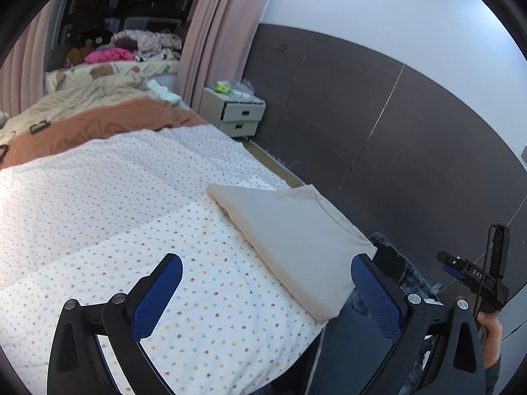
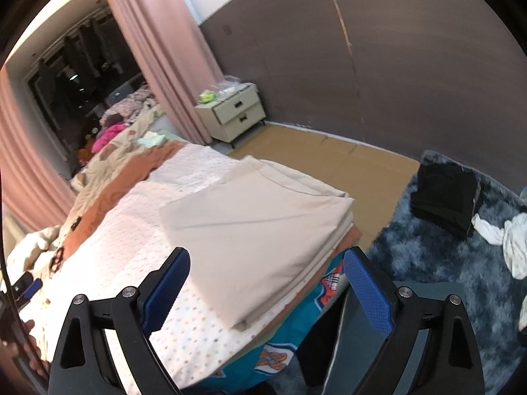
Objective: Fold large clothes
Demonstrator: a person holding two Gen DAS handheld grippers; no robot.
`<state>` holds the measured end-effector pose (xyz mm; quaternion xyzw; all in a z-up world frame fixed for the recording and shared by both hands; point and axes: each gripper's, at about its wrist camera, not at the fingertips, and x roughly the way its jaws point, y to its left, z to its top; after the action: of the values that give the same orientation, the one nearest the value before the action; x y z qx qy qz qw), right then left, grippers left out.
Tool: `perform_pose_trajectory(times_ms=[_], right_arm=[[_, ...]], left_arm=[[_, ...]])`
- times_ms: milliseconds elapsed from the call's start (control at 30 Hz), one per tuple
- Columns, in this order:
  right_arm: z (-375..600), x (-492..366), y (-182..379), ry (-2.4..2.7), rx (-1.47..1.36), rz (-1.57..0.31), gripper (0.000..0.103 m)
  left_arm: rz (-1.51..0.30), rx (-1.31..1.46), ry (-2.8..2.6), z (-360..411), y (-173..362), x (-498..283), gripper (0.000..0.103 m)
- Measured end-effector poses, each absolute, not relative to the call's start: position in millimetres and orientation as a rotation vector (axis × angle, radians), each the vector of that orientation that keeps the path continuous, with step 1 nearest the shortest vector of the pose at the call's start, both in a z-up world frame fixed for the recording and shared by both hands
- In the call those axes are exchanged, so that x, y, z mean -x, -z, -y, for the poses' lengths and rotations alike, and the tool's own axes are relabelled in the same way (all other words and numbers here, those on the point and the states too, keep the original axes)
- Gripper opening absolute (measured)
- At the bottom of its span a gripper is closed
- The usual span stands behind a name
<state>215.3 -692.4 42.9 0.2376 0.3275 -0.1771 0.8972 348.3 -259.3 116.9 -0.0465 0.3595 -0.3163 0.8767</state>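
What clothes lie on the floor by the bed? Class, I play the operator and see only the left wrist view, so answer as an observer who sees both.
Observer: A crumpled white garment lies on the blue rug.
Operator: Anything beside it?
Observer: A black pile of clothing sits on the same rug, just left of it in the right wrist view.
Operator: What is under the beige folded garment?
Observer: Below the beige folded garment, a teal printed cloth shows at the bed's edge.
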Motion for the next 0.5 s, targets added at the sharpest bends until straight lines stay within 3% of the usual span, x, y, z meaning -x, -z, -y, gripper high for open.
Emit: perform_pose_trajectory(times_ms=[500], right_arm=[[604.0, -163.5, -97.5, 0.221, -0.358, -0.607, 0.095]], left_arm=[[-0.587, 0.115, 0.534, 166.2, -154.0, -251.0, 0.103]])
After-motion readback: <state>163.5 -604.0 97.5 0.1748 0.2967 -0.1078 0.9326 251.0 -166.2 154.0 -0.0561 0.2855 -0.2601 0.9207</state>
